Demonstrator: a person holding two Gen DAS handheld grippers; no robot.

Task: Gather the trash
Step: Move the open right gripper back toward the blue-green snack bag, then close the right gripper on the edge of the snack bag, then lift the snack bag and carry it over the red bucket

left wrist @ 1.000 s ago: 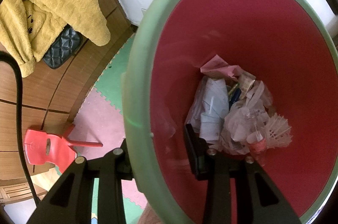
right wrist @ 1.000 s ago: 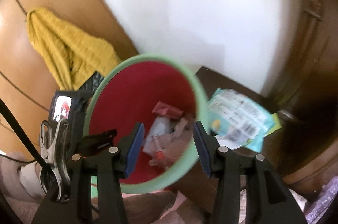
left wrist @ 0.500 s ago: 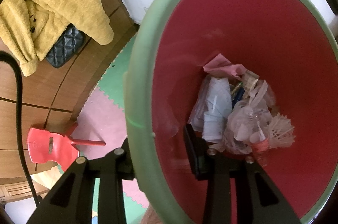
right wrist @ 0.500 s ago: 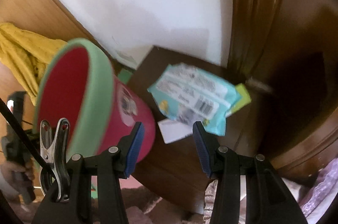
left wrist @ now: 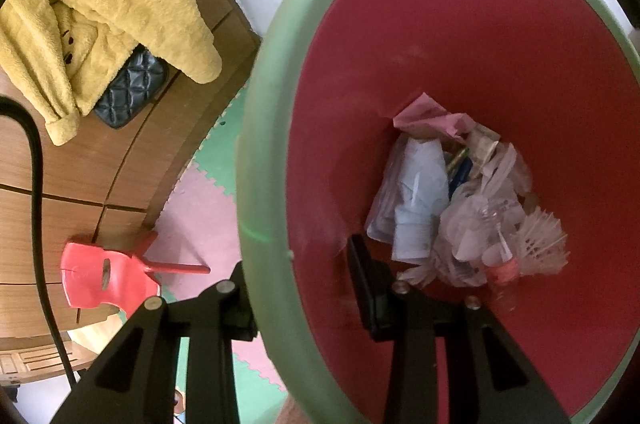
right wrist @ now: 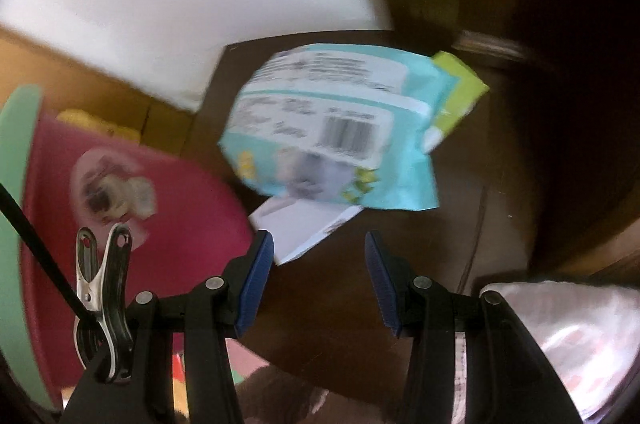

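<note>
- Left wrist view: the left gripper (left wrist: 304, 288) is clamping the green rim of the red trash bin (left wrist: 260, 160), one finger outside the wall and the other inside, jaws narrowed onto the plastic
- The bin is tilting toward the camera, and crumpled tissues and wrappers (left wrist: 460, 208) are lying at its bottom with a white shuttlecock (left wrist: 540, 244) beside them
- Beyond the bin, a yellow fleece garment (left wrist: 100, 24) is draping over a dark quilted pouch (left wrist: 128, 88) against wooden panels, and a red plastic stool (left wrist: 100, 276) is lying on the foam floor mat (left wrist: 200, 208)
- Right wrist view: the right gripper (right wrist: 316, 276) is standing roughly half open with nothing between its blue pads, pointing down at the dark wooden surface (right wrist: 480, 224)
- The turquoise wipes packet (right wrist: 336, 128) is lying flat on that surface, just ahead of the fingertips, overlapping a white paper slip (right wrist: 304, 224) and a lime-green packet (right wrist: 456, 92); the bin's pink outer wall (right wrist: 120, 192) is sitting close on the left
- Risk, as I judge it: the picture is blurring, so a hurried closing could be pinching only the paper slip, or sliding the thin packet away
- The rim grip is a narrow one; the tilted bin could be slipping and spilling its contents
</note>
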